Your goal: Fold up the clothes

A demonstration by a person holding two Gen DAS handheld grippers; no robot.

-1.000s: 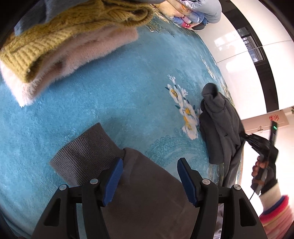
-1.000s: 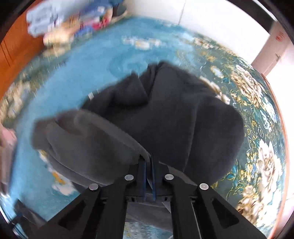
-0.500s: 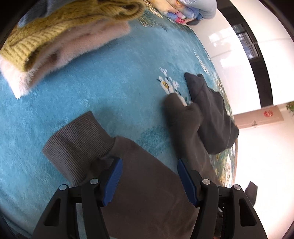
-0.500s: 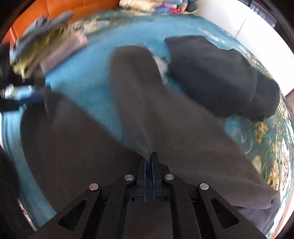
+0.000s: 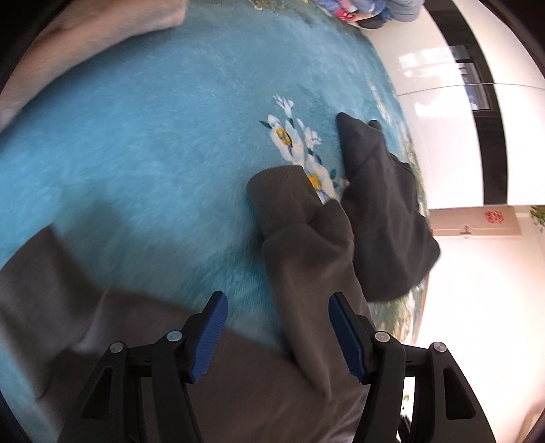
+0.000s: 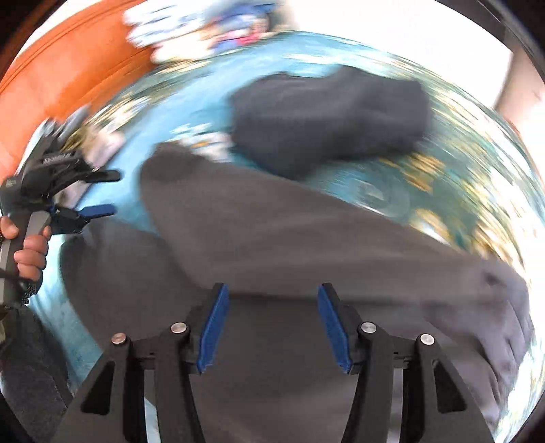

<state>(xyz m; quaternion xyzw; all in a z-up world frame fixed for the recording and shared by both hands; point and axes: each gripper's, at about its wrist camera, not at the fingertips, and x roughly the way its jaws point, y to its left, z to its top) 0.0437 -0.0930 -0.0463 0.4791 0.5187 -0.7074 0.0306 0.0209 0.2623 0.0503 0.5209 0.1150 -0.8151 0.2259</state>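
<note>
A grey-brown sweatshirt (image 5: pixel 218 375) lies on the blue floral carpet (image 5: pixel 143 163). One sleeve (image 5: pixel 299 245) with a ribbed cuff lies across it toward the flower pattern. A darker grey garment (image 5: pixel 381 211) sits just beyond the sleeve. My left gripper (image 5: pixel 277 334) hovers open over the sweatshirt's edge, nothing between its blue pads. In the blurred right wrist view my right gripper (image 6: pixel 269 327) is open above the sweatshirt (image 6: pixel 289 245), with the dark garment (image 6: pixel 327 119) farther off. The left gripper (image 6: pixel 88 194) shows there at the left, held by a hand (image 6: pixel 29 248).
A pinkish folded garment (image 5: pixel 78 44) lies at the upper left on the carpet. A pile of coloured clothes (image 5: pixel 371 10) sits at the carpet's far edge near a white wall. Orange wooden furniture (image 6: pixel 68 68) stands behind the carpet in the right wrist view.
My right gripper has opened and let go of the sweatshirt sleeve, which now lies on the carpet. My left gripper has shifted right, away from the other cuff.
</note>
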